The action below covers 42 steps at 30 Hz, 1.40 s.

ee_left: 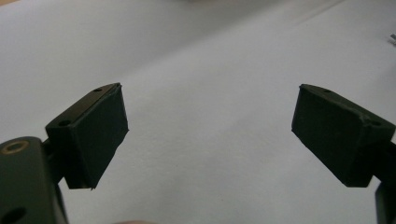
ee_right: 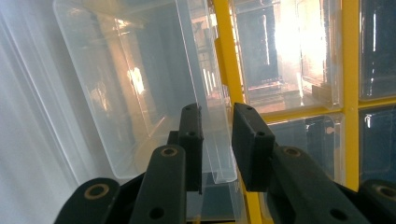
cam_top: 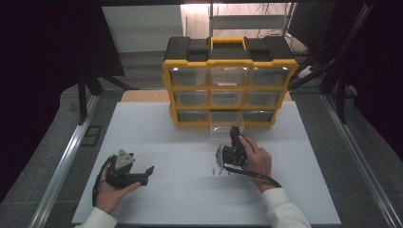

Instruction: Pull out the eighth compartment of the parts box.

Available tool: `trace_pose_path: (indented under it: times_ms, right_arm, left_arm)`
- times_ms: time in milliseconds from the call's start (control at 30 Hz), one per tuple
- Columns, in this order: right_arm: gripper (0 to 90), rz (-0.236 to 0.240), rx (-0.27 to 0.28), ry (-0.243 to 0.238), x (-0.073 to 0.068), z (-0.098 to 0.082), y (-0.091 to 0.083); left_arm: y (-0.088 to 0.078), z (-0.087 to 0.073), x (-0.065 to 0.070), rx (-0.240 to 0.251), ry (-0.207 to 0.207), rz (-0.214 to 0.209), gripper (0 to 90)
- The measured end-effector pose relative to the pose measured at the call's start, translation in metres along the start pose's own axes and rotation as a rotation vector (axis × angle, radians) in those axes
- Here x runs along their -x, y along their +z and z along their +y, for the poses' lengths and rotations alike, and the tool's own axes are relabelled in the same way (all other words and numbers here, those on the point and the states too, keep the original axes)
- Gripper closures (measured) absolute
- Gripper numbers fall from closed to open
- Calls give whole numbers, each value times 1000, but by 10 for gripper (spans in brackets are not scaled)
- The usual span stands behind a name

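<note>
1. white surface [cam_top: 190, 190], dark room around; yellow-black drawer organizer [cam_top: 230, 71] at 12 o'clock.
2. clear drawer [cam_top: 227, 125] pulled out of the bottom middle slot, front wall between the right hand-held gripper [cam_top: 234, 130] pads, jaws narrow; contact unclear.
3. left hand-held gripper [cam_top: 148, 171] at 8 o'clock, jaws wide apart, holding nothing.
4. small metal bits [cam_top: 217, 171] just left of the right hand [cam_top: 256, 156].

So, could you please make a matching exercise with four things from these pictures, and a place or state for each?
Things:
1. left gripper
2. right gripper
3. clear plastic drawer
4. yellow and black drawer cabinet

States or places:
A. stands at the far edge of the white table
B. pulled out of the bottom row
C. open, nothing between its jaws
D. jaws around the drawer's front wall

Pairs: 1-C, 2-D, 3-B, 4-A
</note>
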State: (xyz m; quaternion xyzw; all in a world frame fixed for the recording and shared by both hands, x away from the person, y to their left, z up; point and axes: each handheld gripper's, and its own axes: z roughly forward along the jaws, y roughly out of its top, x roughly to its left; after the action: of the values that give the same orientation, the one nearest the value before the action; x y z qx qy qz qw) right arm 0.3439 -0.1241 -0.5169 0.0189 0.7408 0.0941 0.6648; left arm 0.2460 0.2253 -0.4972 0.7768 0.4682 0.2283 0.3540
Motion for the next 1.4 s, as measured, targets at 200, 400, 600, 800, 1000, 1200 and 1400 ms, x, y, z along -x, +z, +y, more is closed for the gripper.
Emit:
trace_pose_path:
  times_ms: [200,400,600,800,1000,1200,1400]
  right_arm:
    - [730,18,-16,-6,0,0,-4]
    - [729,13,-9,-13,-1,0,-5]
    - [729,14,-2,-15,-2,2,-7]
    - [729,16,-8,-11,-2,1,-8]
    - [729,16,-7,-12,-2,1,-8]
    - [728,18,-6,-14,-2,1,-8]
    - [685,28,1,-3,-1,1,-8]
  left_arm:
    - [0,0,0,-1,0,0,110]
    - [0,0,0,0,0,-1,110]
    - [0,0,0,-2,0,-2,110]
    - [0,0,0,-3,2,-2,110]
    - [0,0,1,0,1,-1,110]
    - [0,0,1,1,1,0,110]
    - [-1,0,1,2,1,0,110]
